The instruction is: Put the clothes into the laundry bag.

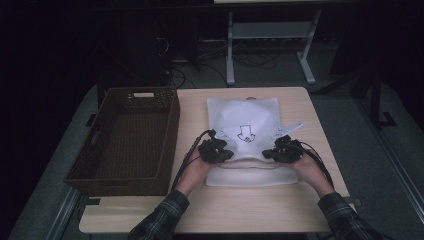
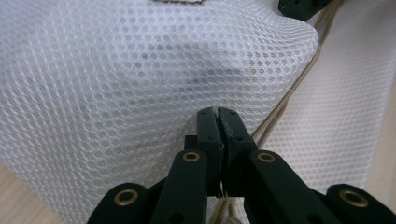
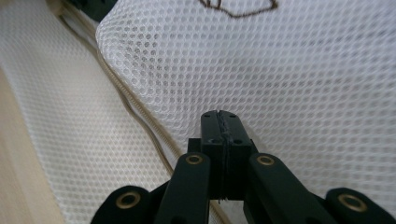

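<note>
Both grippers, left gripper [image 2: 218,112] and right gripper [image 3: 219,114], are clamped on the white honeycomb mesh bag [image 1: 245,125], beside a woven brown basket [image 1: 125,140].

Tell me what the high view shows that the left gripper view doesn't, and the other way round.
The high view takes in the brown woven basket, the wooden table, the black arrow print on the bag and both plaid sleeves. The left gripper view shows the mesh's tiny holes, the beige zipper along its edge, and the left gripper shut on a pinch of mesh. Both show the white mesh bag and the right gripper.
</note>
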`<action>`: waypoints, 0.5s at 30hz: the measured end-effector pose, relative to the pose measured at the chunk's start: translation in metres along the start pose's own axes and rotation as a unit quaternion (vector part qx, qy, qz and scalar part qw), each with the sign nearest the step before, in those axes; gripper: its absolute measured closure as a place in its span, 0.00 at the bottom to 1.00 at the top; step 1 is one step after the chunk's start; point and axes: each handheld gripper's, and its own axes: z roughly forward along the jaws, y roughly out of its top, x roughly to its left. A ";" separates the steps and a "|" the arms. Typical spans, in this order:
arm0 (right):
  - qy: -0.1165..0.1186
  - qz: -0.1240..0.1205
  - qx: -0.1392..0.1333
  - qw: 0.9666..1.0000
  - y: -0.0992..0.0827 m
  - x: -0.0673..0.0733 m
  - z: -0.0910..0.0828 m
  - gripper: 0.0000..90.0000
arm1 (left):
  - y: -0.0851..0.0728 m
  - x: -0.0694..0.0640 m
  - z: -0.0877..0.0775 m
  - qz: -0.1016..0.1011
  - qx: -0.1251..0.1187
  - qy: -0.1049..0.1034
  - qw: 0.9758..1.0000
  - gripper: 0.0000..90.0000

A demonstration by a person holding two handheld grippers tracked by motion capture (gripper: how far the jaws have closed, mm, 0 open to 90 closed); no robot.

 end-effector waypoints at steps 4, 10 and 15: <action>0.001 0.001 0.023 1.000 -0.004 -0.003 0.010 0.98 | -0.005 0.002 0.006 0.005 0.019 0.006 1.000 0.98; 0.002 0.004 0.037 0.999 -0.010 -0.005 0.018 0.99 | -0.012 0.004 0.014 0.002 0.036 0.006 0.999 0.98; 0.004 0.006 0.033 0.999 -0.011 -0.006 0.018 0.99 | -0.013 0.005 0.014 0.001 0.033 0.003 0.999 0.97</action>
